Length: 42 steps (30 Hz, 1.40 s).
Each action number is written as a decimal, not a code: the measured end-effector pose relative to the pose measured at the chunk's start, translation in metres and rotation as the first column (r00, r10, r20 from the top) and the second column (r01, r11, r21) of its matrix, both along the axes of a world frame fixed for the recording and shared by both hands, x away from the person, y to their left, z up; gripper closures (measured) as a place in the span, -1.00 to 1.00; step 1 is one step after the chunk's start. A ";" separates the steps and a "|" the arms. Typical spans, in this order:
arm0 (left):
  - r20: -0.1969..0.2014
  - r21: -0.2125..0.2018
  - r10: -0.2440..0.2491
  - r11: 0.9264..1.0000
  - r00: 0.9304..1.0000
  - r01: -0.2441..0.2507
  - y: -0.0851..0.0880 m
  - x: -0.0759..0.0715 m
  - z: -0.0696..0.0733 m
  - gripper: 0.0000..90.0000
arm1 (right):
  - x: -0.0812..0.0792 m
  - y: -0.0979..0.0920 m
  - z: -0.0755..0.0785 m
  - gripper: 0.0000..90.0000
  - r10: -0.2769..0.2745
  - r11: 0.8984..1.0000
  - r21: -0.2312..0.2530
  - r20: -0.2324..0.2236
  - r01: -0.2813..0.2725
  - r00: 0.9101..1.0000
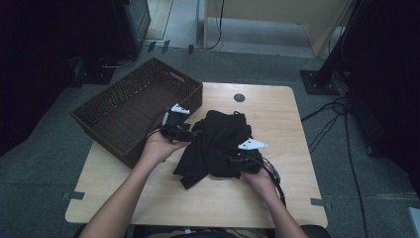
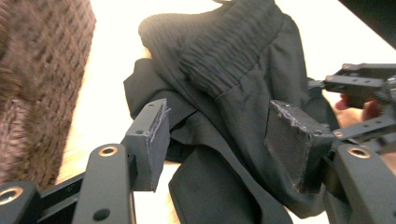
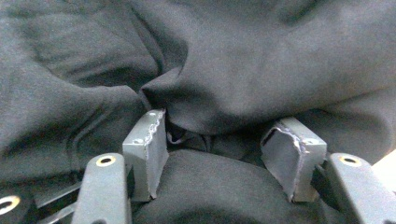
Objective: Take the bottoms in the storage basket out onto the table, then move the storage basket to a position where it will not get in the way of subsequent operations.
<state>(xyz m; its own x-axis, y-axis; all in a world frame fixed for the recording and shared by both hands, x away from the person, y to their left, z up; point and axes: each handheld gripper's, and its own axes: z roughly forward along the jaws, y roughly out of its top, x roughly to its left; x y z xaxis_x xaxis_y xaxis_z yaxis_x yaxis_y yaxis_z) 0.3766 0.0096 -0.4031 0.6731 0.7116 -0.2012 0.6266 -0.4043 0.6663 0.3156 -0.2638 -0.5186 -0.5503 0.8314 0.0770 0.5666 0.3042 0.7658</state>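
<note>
Nearest, the person's two forearms are coming in over the front edge of the bench (image 1: 198, 198), each hand carrying a gripper. Their right gripper (image 1: 236, 159) is lying low at the near right side of the black garment (image 1: 218, 141); its white plate is sticking up above the cloth. Along its own view the jaws are standing partly apart, pushed down into the cloth (image 3: 233, 84), with a soft fold bulging up between them. The pads (image 3: 149, 149) are sitting against fabric, but I cannot tell whether they are pinching it or just resting in it.

Next, the left gripper (image 1: 184, 133) is hovering at the garment's left edge, a little above the wood. Its jaws are standing fairly wide with nothing clamped; in its own view the gathered waistband (image 2: 233, 51) is showing beyond the open gap, and the right gripper (image 2: 359, 93) is showing at the far side of the cloth.

Meanwhile the garment itself is lying crumpled around the middle of the bench, spreading from between the two grippers toward the far edge.

Farther off, a brown woven basket (image 1: 104, 111) is sitting at the bench's far left corner, overhanging its edge, just beside the left gripper. Beyond that, grey carpet and cables are showing.
</note>
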 end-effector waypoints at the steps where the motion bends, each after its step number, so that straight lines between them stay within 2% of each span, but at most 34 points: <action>1: 0.002 0.016 -0.009 1.000 1.000 0.009 0.002 0.000 0.003 -0.10 | -0.001 -0.001 -0.001 -0.10 0.001 1.000 0.006 0.007 -0.001 1.000; 4: 0.013 0.042 -0.014 0.999 1.000 0.013 0.014 0.003 0.017 -0.10 | -0.003 0.000 -0.001 -0.11 0.000 1.000 -0.005 0.018 0.000 1.000; 8: 0.006 0.025 0.004 1.000 1.000 -0.005 0.026 0.009 0.024 -0.10 | -0.003 0.000 -0.002 -0.11 -0.002 1.000 -0.001 0.018 0.002 1.000; 13: 0.038 0.039 0.012 0.999 0.999 -0.013 0.041 0.017 0.033 -0.10 | -0.003 0.001 -0.002 -0.12 -0.006 1.000 -0.002 0.016 0.006 1.000; 17: 0.050 0.043 0.019 0.999 0.999 -0.021 0.052 0.023 0.033 -0.10 | -0.003 0.000 -0.001 -0.12 -0.004 1.000 -0.001 0.011 0.004 1.000; 21: 0.071 0.078 0.026 0.996 0.997 -0.032 0.062 0.025 0.028 -0.09 | -0.004 0.000 -0.001 -0.13 -0.004 1.000 0.001 0.012 0.004 1.000; 32: 0.037 0.094 0.053 0.994 0.998 -0.056 0.085 0.031 0.012 -0.04 | -0.003 0.001 -0.001 -0.14 -0.002 1.000 -0.004 0.009 0.002 1.000; 33: 0.017 0.095 0.056 0.994 0.998 -0.058 0.088 0.034 0.008 0.04 | -0.003 0.001 -0.001 -0.15 -0.003 1.000 -0.001 0.005 0.003 1.000; 36: 0.007 0.099 0.055 0.994 0.998 -0.055 0.089 0.036 0.004 0.20 | -0.002 0.002 -0.001 -0.16 -0.001 1.000 -0.006 0.004 0.001 1.000; 37: -0.019 0.095 0.058 0.994 0.998 -0.056 0.090 0.038 0.001 0.24 | -0.001 0.003 -0.001 -0.17 0.001 1.000 -0.008 0.004 -0.001 1.000; 42: -0.036 0.083 0.067 0.994 0.997 -0.064 0.091 0.042 0.001 0.37 | -0.001 0.003 -0.001 -0.17 0.001 1.000 -0.005 0.006 -0.001 1.000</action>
